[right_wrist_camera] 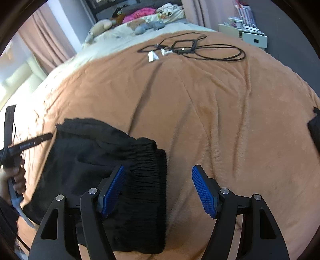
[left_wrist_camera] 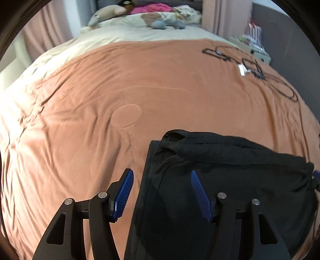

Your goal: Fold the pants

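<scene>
The black pants (left_wrist_camera: 230, 176) lie folded in a compact bundle on the orange blanket (left_wrist_camera: 120, 90) at the near edge of the bed. My left gripper (left_wrist_camera: 162, 176) is open and empty, its jaws straddling the bundle's left edge from above. In the right wrist view the pants (right_wrist_camera: 100, 160) show their gathered elastic waistband (right_wrist_camera: 148, 190) on the right side. My right gripper (right_wrist_camera: 159, 176) is open and empty over that waistband edge. The left gripper's body and the hand on it (right_wrist_camera: 16, 160) show at the far left.
Black cables (right_wrist_camera: 200, 48) and small white adapters (right_wrist_camera: 153, 57) lie on the far part of the blanket (right_wrist_camera: 220, 120). Stuffed toys (left_wrist_camera: 106, 14) and pillows sit at the bed's head. A white nightstand (right_wrist_camera: 248, 36) stands at the far right. A dark object (right_wrist_camera: 315, 128) sits at the right edge.
</scene>
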